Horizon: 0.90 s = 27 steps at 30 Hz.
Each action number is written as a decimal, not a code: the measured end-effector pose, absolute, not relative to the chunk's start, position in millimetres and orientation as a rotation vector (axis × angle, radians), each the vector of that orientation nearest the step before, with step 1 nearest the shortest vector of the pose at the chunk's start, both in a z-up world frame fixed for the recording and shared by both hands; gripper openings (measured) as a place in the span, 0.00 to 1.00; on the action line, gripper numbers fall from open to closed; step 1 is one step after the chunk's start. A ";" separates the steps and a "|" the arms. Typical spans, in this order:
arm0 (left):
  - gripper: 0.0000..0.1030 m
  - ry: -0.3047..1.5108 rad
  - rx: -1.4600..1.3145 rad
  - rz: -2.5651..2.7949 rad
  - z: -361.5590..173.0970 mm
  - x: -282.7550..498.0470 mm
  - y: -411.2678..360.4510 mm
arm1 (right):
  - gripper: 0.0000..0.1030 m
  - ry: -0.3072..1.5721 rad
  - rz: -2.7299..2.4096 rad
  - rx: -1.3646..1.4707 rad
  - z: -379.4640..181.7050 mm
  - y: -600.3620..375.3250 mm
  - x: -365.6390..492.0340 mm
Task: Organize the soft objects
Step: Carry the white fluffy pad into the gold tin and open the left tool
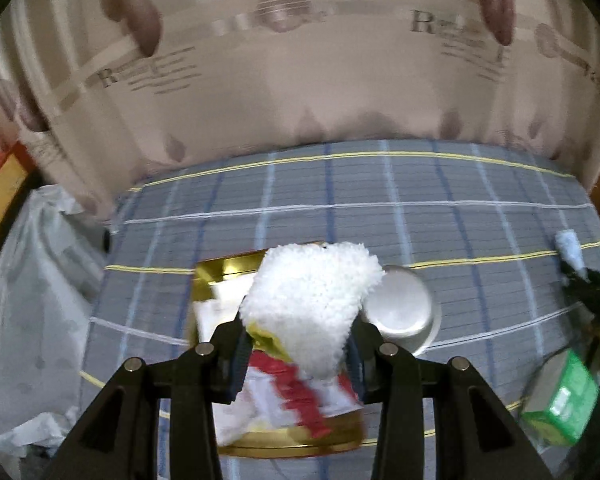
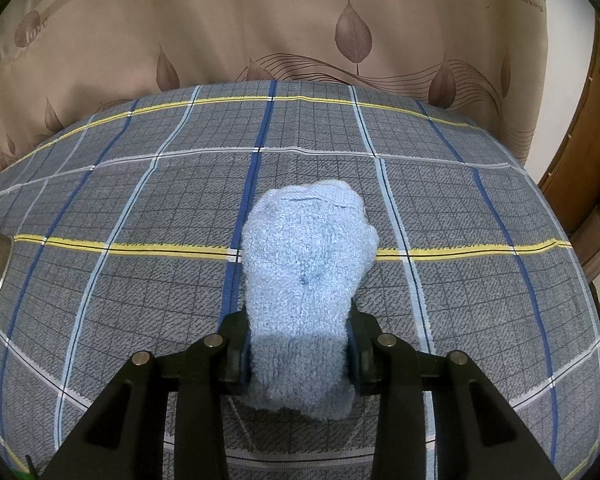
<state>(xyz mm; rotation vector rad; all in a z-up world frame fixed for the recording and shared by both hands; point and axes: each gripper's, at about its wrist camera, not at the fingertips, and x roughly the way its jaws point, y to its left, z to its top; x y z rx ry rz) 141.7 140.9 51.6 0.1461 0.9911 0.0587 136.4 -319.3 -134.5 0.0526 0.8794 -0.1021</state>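
Black fingers frame both views, and each pair is busy: the left gripper (image 1: 296, 356) is clamped on a white fluffy cloth (image 1: 312, 304), and the right gripper (image 2: 298, 352) is pinching a pale blue fluffy cloth (image 2: 304, 264) at its near end. White piece first: thick, shaggy pile, folded into a wedge that stands out ahead of the jaws, held above a gold box (image 1: 292, 436) with red-and-white contents I cannot make out through the blur. Just beside it sits a shallow metal bowl (image 1: 404, 308) on the grey plaid bedspread (image 1: 340, 208). Over on the right-hand side, the blue piece looks like looped terry, rounded at the far end, its free length lying out over the plaid; whether it touches the fabric or hangs just above, I cannot tell. Both items look feather-light, limp and compressible, nothing fragile, no slip on that nap. My read: grip a bunched fold or thick edge, as both jaws do now, because a single thin layer would sag and trail. Further out, a green carton (image 1: 560, 400) sits at the left view's right edge, with a leaf-print curtain (image 2: 300, 20) behind the bed.
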 end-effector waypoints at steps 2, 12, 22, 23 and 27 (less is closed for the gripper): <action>0.39 1.006 0.145 0.080 46.0 141.9 152.9 | 0.32 0.880 -0.104 0.050 -134.8 -318.4 136.4; 0.39 1.046 0.074 0.160 10.6 151.1 199.8 | 0.33 0.882 -0.109 0.043 -134.8 -319.6 136.7; 0.41 1.127 -0.019 0.220 -31.3 155.2 236.9 | 0.34 0.882 -0.110 0.045 -135.1 -320.4 136.5; 0.42 1.130 -0.026 0.216 -34.1 154.1 238.1 | 0.34 0.882 -0.110 0.044 -135.1 -320.1 136.7; 0.46 1.157 -0.054 0.201 -44.3 151.7 243.0 | 0.34 0.883 -0.111 0.044 -135.4 -320.4 136.7</action>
